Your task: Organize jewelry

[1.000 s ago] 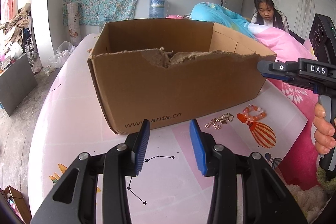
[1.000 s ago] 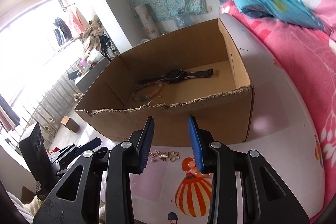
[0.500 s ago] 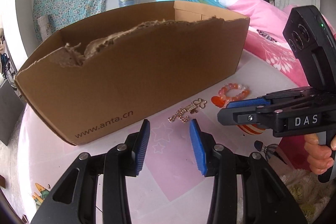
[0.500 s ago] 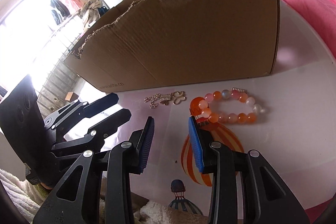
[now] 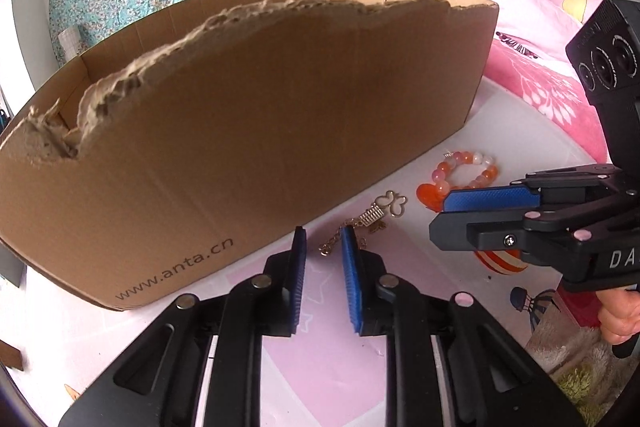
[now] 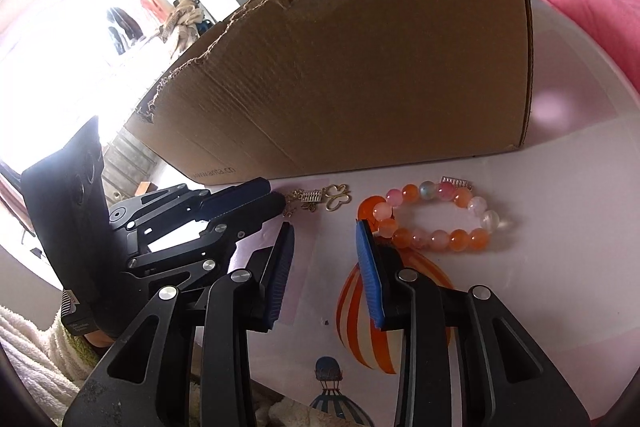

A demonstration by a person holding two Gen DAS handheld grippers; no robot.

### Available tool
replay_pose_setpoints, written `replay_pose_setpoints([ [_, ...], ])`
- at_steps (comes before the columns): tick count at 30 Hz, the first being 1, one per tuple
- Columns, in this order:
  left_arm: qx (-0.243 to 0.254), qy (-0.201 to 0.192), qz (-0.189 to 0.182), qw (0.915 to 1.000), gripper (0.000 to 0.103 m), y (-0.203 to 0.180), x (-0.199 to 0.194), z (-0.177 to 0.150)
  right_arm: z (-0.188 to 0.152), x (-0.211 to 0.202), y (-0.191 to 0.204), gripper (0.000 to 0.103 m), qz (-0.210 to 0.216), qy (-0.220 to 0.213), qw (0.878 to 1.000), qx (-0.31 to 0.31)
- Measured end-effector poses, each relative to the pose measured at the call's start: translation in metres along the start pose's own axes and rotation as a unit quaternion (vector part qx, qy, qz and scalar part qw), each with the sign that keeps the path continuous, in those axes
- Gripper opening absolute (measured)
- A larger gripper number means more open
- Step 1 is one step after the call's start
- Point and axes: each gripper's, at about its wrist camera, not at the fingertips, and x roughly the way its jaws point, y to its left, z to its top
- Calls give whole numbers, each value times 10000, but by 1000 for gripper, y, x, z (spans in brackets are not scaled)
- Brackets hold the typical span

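A gold chain with a butterfly charm lies on the table in front of the cardboard box. My left gripper is open, low over the table, its tips at the chain's near end. An orange and pink bead bracelet lies to the right of the chain. My right gripper is open, and its right finger touches the bracelet's left end. The bracelet also shows in the left wrist view. The box also shows in the right wrist view, its inside hidden.
The table has a pink and white cover with balloon prints. A pink quilt lies on the right. A person sits behind it. The box's torn front wall stands close behind the jewelry.
Both grippers have dropped lower and moved closer to the jewelry. The left gripper's jaws have narrowed around the chain's end. The right gripper has reached the bracelet.
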Motion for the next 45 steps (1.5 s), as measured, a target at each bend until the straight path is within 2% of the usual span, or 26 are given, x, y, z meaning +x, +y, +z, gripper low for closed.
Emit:
replay_pose_setpoints([
  [5, 149, -7, -41, 9999, 17, -8, 6, 7, -5, -4, -6, 31, 66, -49, 10000, 56],
  [7, 184, -17, -95, 9998, 10, -9, 6, 8, -6, -6, -8, 31, 99, -65, 9999, 77],
  [8, 205, -26, -94, 9997, 2, -10, 6, 8, -7, -7, -9, 31, 110, -77, 9999, 87],
  [10, 214, -27, -85, 9997, 1, -12, 7, 9, -8, -10, -11, 31, 87, -93, 9999, 92],
  [17, -289, -103, -438, 9986, 0, 0, -11, 5, -8, -13, -13, 31, 43, -126, 9998, 157],
  [25, -692, -352, -503, 9957, 0, 18, -50, -5, -9, -10, -6, 31, -88, -129, 9997, 184],
  [30, -1117, -760, -1033, 9854, 0, 34, -83, -7, -9, -9, 2, 33, -129, -101, 9998, 138],
  [34, -1481, -881, -1366, 9755, 0, 48, -93, -9, -8, -8, 11, 33, -146, -100, 9998, 36],
  [37, -1506, -977, -1369, 9742, 0, 52, -99, -13, -7, -9, 17, 33, -214, -127, 9997, -72],
  [40, -1763, -752, -1312, 9727, 0, 64, -88, -25, -8, -8, 17, 33, -233, -93, 9997, -62],
  [42, -1803, -249, -876, 9794, 0, 67, -65, -37, -8, -5, 23, 33, -237, -85, 9997, -53],
  [43, -1919, 44, -784, 9783, 0, 71, -53, -45, -7, -5, 24, 33, -236, -87, 9997, -61],
  [45, -2289, 144, -1019, 9680, 0, 79, -45, -57, -7, -6, 27, 33, -245, -91, 9996, -107],
])
